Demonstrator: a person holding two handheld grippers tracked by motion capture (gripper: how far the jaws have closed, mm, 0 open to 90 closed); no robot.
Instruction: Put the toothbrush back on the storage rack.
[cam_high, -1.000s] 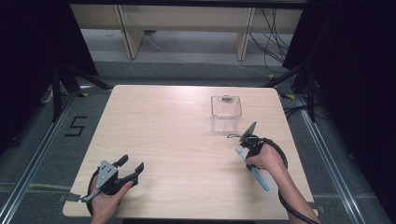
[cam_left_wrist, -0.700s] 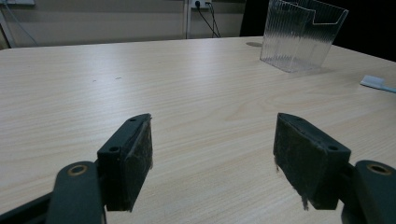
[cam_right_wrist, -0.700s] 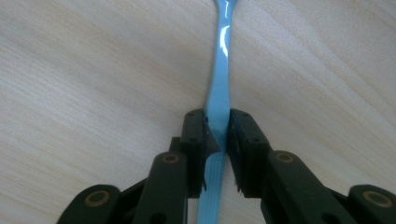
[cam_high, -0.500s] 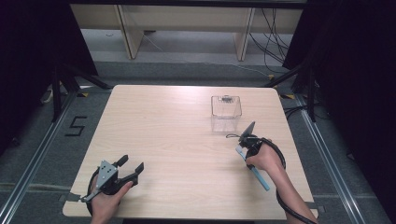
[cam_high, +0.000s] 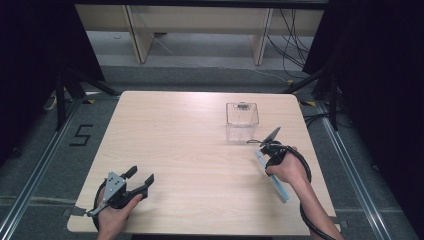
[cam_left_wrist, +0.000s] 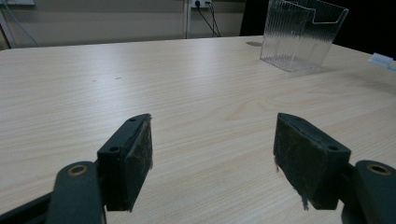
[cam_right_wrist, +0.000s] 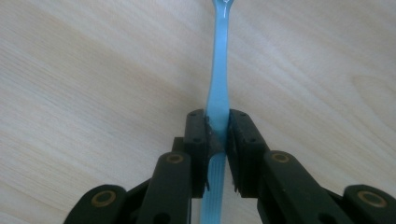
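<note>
A slim light blue toothbrush (cam_right_wrist: 218, 70) lies flat on the wooden table (cam_high: 190, 145) near its right edge. My right gripper (cam_right_wrist: 217, 126) is shut on its handle, with both pads pressed against the plastic. In the high view that right gripper (cam_high: 266, 155) points down at the toothbrush (cam_high: 280, 187), whose free end reaches toward the front edge. My left gripper (cam_high: 141, 175) rests near the front left corner, open. Nothing lies between its pads (cam_left_wrist: 128, 158), just bare table.
A clear plastic box (cam_high: 242, 120) stands upright at the back right of the table, just beyond the right gripper; the left gripper view shows the box (cam_left_wrist: 301, 35) far off. Dark frames and cables surround the table.
</note>
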